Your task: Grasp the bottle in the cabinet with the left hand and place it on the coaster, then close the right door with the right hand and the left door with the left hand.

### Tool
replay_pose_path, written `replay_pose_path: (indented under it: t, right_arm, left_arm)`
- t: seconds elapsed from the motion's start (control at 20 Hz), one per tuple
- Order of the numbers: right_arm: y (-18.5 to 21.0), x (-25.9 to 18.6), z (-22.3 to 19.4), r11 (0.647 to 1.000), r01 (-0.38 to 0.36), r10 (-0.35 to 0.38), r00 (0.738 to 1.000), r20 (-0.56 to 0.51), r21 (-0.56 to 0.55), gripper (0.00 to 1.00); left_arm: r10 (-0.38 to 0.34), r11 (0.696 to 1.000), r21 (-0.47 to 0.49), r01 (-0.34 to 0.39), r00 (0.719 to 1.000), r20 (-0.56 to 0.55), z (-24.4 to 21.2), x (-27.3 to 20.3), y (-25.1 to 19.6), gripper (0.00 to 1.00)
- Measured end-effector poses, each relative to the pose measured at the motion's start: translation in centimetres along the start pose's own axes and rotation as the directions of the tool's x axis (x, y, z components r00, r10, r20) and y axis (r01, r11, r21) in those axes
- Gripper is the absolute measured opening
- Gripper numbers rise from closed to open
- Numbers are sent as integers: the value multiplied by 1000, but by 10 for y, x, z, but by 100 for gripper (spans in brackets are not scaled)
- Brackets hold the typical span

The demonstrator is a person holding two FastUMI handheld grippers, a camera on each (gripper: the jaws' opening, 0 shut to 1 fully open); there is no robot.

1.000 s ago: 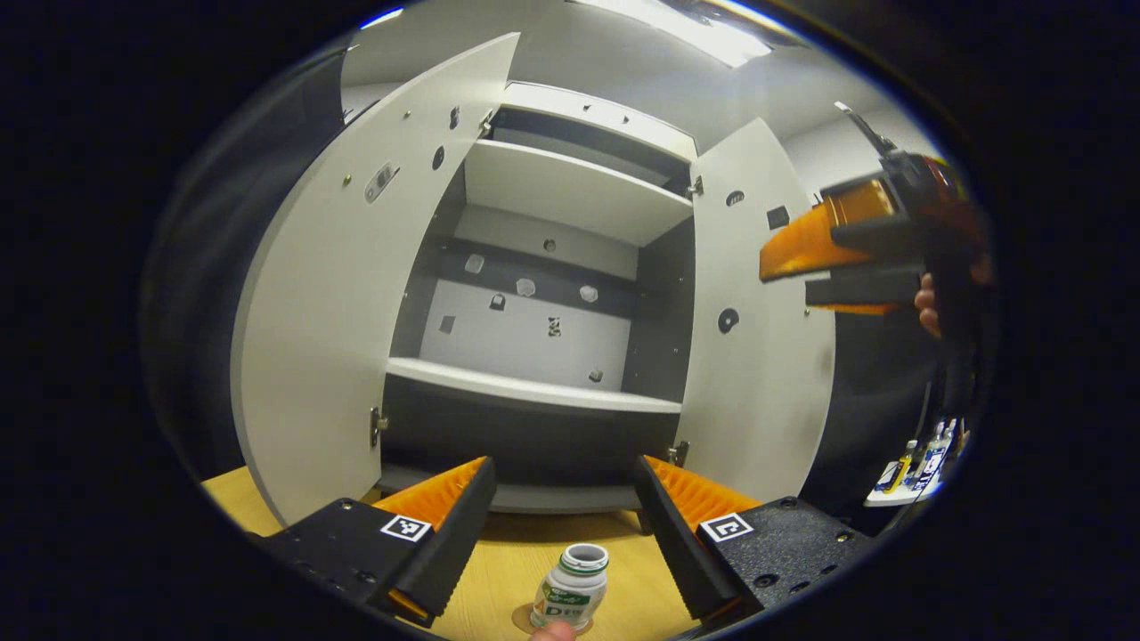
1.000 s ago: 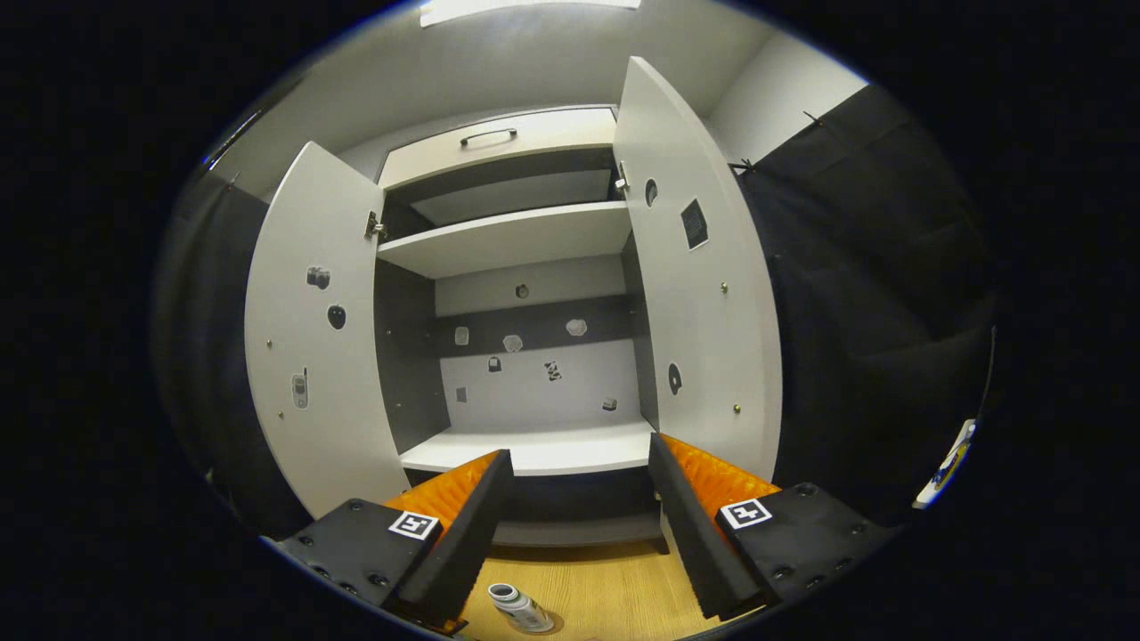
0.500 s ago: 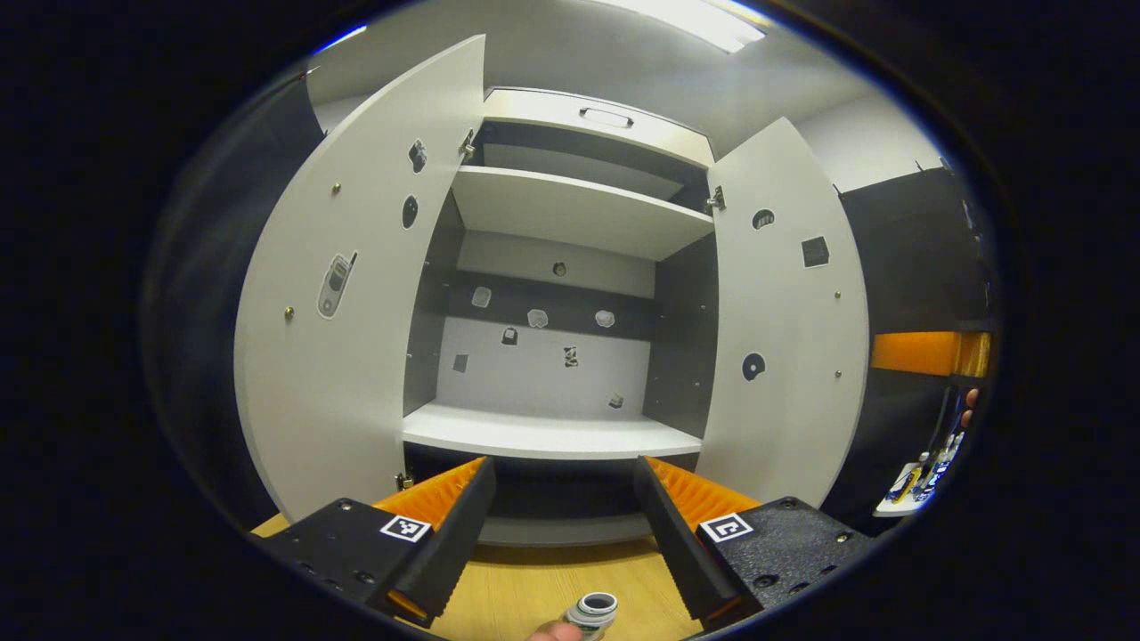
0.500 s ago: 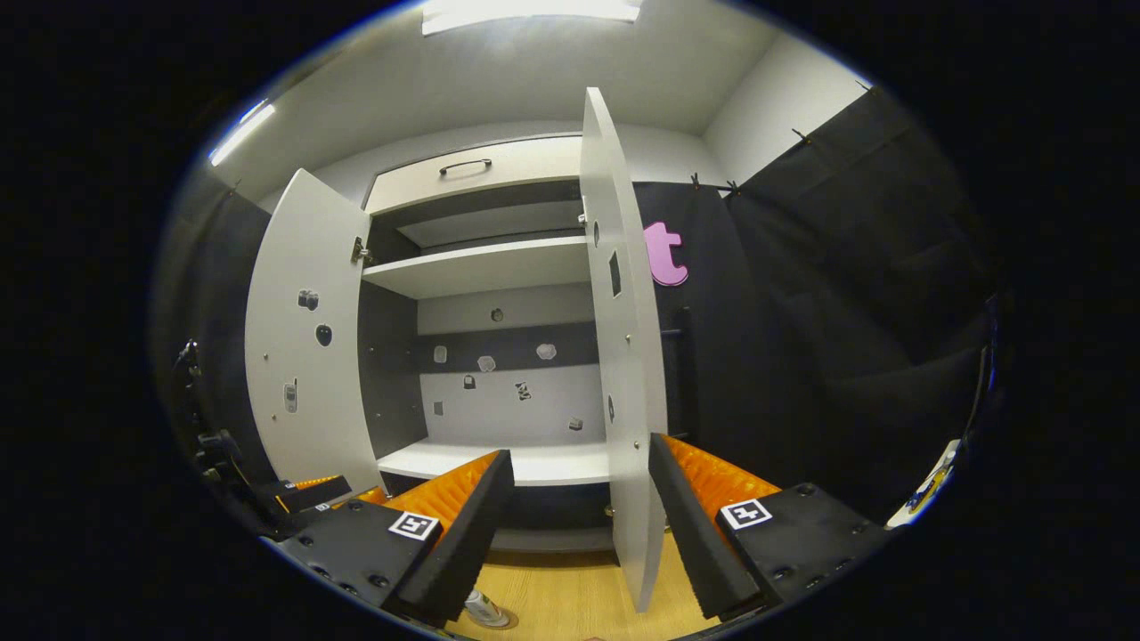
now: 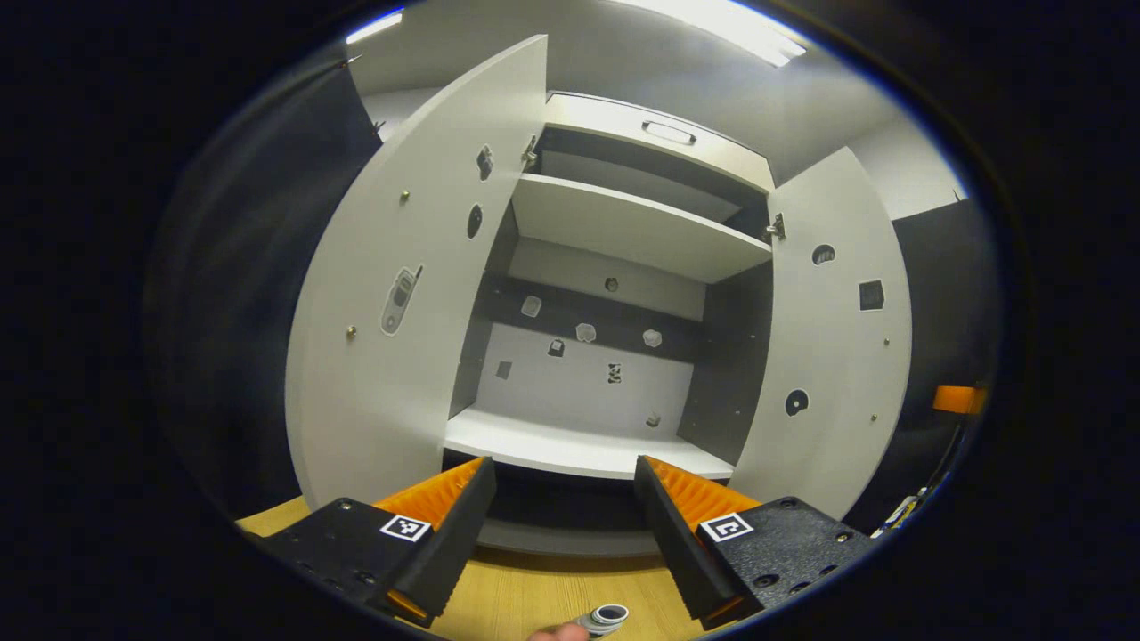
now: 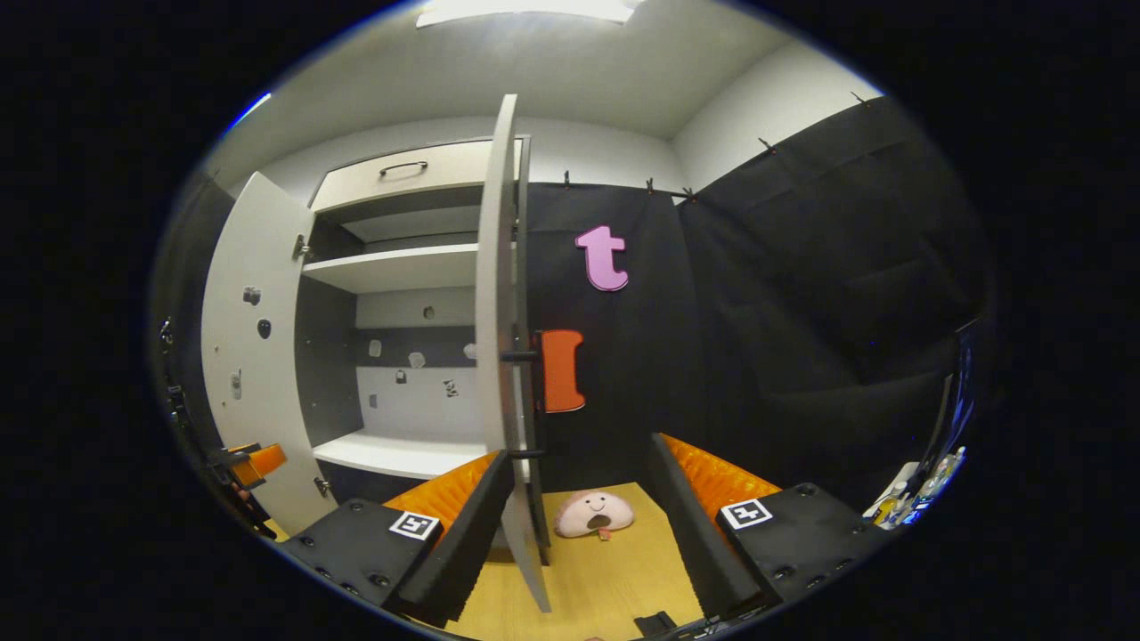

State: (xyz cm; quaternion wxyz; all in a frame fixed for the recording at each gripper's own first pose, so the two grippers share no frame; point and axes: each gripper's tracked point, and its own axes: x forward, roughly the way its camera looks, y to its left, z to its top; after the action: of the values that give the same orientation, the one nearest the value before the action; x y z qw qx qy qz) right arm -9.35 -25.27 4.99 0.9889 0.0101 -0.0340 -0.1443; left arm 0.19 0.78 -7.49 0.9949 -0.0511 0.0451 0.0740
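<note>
the cabinet [image 5: 614,231] is a tall box of flat pale boards with dark inner sides, its shelves bare, and it stands at the back edge of a wood-grain table [image 5: 525,596]. both doors hang wide: the left door [image 5: 410,294] and the right door [image 5: 828,347] are stiff smooth slabs with small stickers and studs on their inner faces. in the right gripper view the right door [image 6: 499,356] is seen edge-on, thin and straight, with a dark handle on its outer face. such a panel should swing lightly on its hinges, so i judge a flat push on the outer face near the free edge would suit it better than a pinch

the left gripper [image 5: 561,507] is spread wide with nothing between its fingers. the right gripper [image 6: 579,507] is likewise parted and empty, the door's free edge standing just ahead of its left finger

a soft round plush [image 6: 594,514] lies on the table beyond the door

the bottle [image 5: 606,616] is out of the cabinet, at the table's near edge below the left gripper; just its pale round mouth shows. it looks small, light, rigid plastic, likely slick, best gripped round the body. the coaster is hidden
</note>
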Motion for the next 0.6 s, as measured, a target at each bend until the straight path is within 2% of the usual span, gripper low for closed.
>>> replay_pose_path:
  t: [0.05,0.1,0.25,0.3,0.35,0.45,0.5,0.6]
  right_arm:
    - [-17,7,7,999,34,-34,999,9,1,90]
    - [-28,16,12,998,60,-60,998,16,1,99]
    - [-49,51,20,996,87,-86,996,29,-18,99]
    - [-50,63,17,996,82,-82,996,19,-20,99]
    - [-48,73,13,997,73,-73,997,7,-19,91]
    - [-39,94,5,999,49,-49,999,-17,-20,92]
    - [-33,99,0,999,38,-39,999,-25,-15,99]
    - [-22,106,1,1000,19,-19,1000,-20,-2,99]
  left_arm:
    - [22,1000,-2,-22,1000,7,5,0,6,95]
    - [38,999,0,-38,999,15,9,-1,12,95]
    - [76,997,23,-77,997,33,20,-3,25,95]
    - [83,996,33,-84,996,35,22,-5,27,95]
    - [88,995,40,-89,995,42,25,-5,29,95]
    - [93,995,41,-95,994,54,28,-5,31,95]
    - [92,995,40,-94,994,54,27,-5,31,95]
    - [93,995,38,-95,994,54,27,-6,33,95]
